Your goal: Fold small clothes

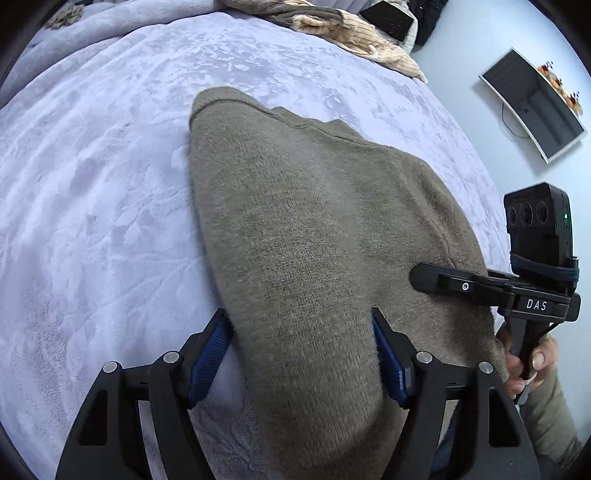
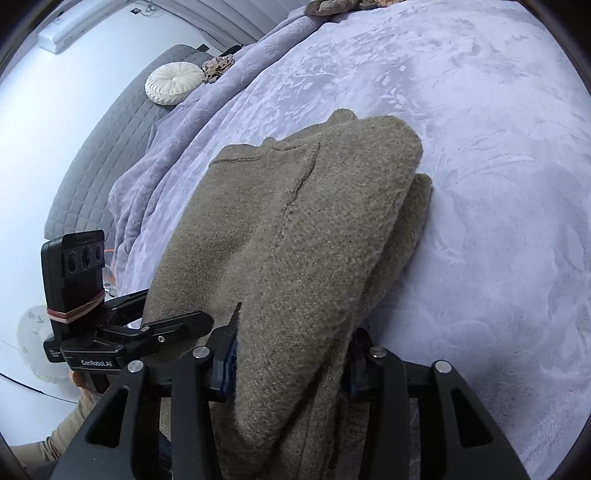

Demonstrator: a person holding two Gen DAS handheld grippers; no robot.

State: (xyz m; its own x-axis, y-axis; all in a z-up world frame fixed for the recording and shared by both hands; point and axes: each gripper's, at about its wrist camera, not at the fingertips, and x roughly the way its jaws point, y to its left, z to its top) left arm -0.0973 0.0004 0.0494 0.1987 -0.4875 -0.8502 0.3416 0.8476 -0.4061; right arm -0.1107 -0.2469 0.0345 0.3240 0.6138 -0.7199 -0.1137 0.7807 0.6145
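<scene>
An olive-brown knit sweater (image 1: 303,221) lies folded in thick layers on the lavender blanket (image 1: 92,184) of a bed. In the left wrist view my left gripper (image 1: 299,332) stands open astride its near end. A strip of blanket shows between the left blue pad (image 1: 210,354) and the fabric. The right gripper's body (image 1: 461,286) reaches in over the sweater's right edge. In the right wrist view the sweater (image 2: 295,221) bulges up between the fingers of my right gripper (image 2: 291,354), filling the gap and lying against both pads. The left gripper's body (image 2: 166,328) sits beside it.
More clothes (image 1: 332,22) are heaped at the bed's far edge. A wall unit (image 1: 532,107) hangs beyond the bed. A round white cushion (image 2: 168,84) rests on a grey quilted surface (image 2: 110,147). A person's hand (image 1: 532,358) holds the right gripper's handle.
</scene>
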